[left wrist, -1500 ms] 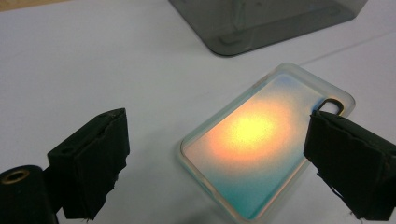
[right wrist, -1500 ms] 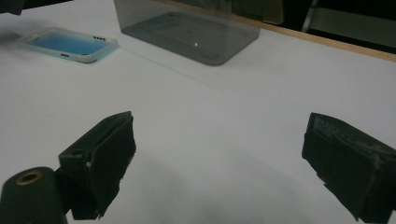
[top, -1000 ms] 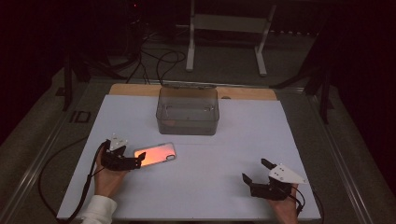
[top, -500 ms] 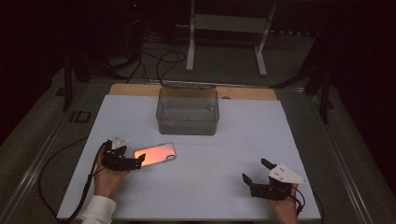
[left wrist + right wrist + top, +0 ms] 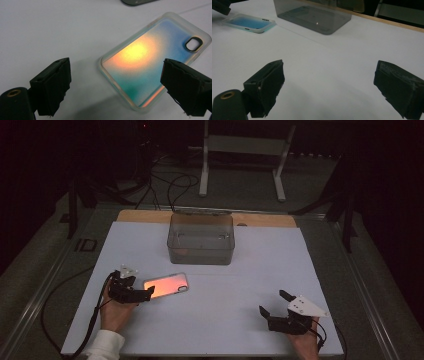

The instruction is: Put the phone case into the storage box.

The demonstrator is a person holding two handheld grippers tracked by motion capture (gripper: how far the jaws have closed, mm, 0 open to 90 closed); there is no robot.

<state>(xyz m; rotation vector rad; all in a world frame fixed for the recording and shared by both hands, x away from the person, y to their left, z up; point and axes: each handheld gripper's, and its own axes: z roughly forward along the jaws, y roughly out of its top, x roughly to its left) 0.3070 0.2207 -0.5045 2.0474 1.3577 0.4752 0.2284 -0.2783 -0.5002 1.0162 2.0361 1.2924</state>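
The left gripper (image 5: 113,82) is held wide open at the near end of a shiny phone case (image 5: 152,62), which is laid flat on the white table (image 5: 240,320), in front of the clear box (image 5: 201,239). The right gripper (image 5: 280,306) is also held wide open, well apart from it.

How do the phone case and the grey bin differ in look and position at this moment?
The phone case lies flat and thin, glowing iridescent orange and blue; the grey bin is a tall, smoky see-through box. The phone case sits at the open left gripper, while the grey bin stands farther back, apart from both grippers. Both rest on the white table.
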